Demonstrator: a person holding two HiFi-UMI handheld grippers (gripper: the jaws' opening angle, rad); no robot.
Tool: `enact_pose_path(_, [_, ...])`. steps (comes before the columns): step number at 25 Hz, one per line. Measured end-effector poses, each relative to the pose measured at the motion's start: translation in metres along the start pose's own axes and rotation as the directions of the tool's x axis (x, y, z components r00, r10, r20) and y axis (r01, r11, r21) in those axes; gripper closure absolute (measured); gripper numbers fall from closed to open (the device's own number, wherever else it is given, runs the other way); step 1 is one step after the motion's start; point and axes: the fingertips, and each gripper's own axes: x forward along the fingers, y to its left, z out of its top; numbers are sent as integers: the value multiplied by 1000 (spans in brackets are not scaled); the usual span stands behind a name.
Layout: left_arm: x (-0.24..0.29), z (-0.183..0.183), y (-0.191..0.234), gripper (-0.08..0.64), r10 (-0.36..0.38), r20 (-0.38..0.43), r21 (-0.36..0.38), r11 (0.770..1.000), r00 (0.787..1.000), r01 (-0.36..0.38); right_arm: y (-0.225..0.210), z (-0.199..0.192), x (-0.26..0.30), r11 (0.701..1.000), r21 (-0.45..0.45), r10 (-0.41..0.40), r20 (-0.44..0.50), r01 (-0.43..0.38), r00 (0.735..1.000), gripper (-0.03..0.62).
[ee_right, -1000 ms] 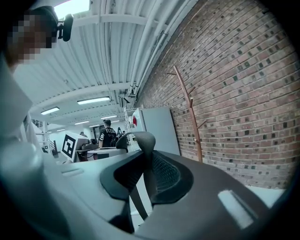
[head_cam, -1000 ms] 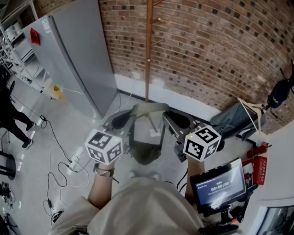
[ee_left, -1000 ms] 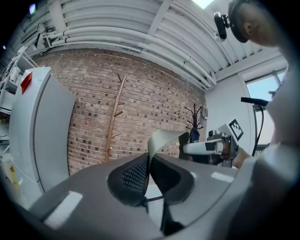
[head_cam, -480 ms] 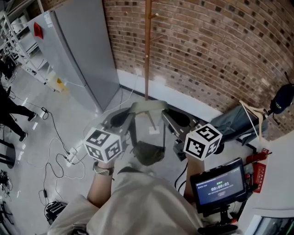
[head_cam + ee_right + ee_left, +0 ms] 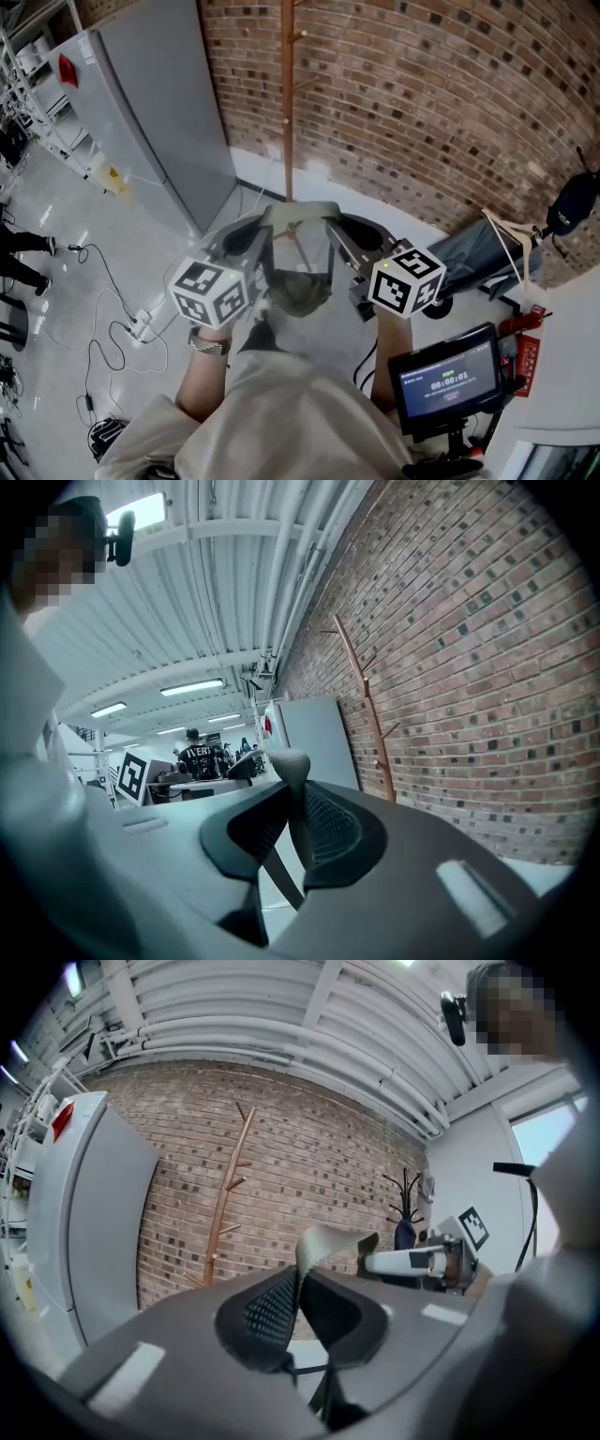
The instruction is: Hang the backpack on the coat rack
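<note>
While the left claw (image 5: 248,246) and right claw (image 5: 349,246) each clamp 1 end of its pale strap (image 5: 300,214), the slack olive-green backpack (image 5: 298,286) hangs between them. Its long axis is vertical, bottom toward the floor, and the coat rack (image 5: 286,94) stands at 12 o'clock.

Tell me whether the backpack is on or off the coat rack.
Off. The backpack hangs by its strap from the left gripper and right gripper, apart from the coat rack.
</note>
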Motion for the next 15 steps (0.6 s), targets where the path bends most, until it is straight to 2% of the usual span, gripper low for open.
enact_pose_path(5, [17,5,14,552,-7,2,2,1000,1000,7,-14,7,14,1000,3,-2,0,2,1000,537])
enact_pose_path(15, [53,15,60,552,-60,11,-40,997,998,60,-41,19,61,1000,0,-14,-12,14,1000,535])
